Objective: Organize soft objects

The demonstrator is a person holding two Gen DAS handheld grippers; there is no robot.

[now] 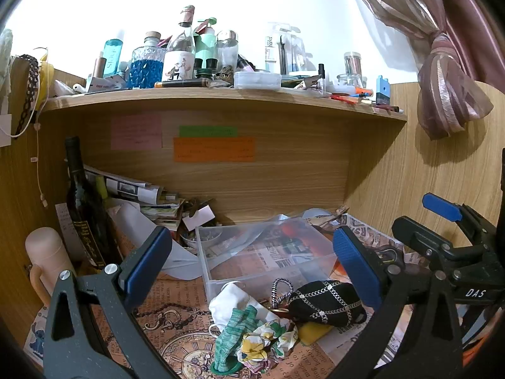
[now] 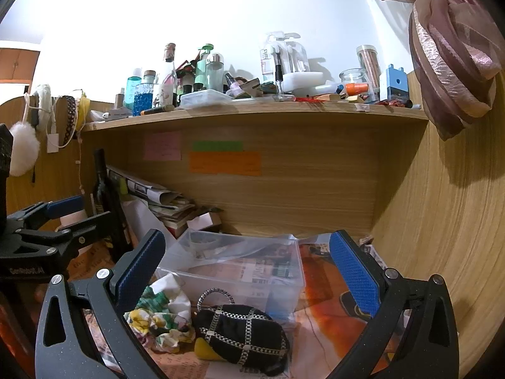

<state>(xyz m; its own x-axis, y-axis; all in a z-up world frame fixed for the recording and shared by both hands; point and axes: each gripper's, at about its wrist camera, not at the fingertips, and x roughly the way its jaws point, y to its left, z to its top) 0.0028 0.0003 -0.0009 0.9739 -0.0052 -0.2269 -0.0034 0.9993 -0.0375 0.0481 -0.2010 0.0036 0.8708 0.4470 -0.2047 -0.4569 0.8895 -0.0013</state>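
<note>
Each gripper, left gripper (image 1: 252, 262) and right gripper (image 2: 247, 271), has black speckled arms, silver screws and blue textured pads (image 2: 353, 271); white lettering marks the bodies.

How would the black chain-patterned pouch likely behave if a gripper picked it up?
The black chain-patterned pouch looks soft: it slumps unevenly on the paper, so it would probably sag rather than hold shape. Its braided loop handle stands up and may dangle or snag. It seems light and unlikely to roll.
</note>
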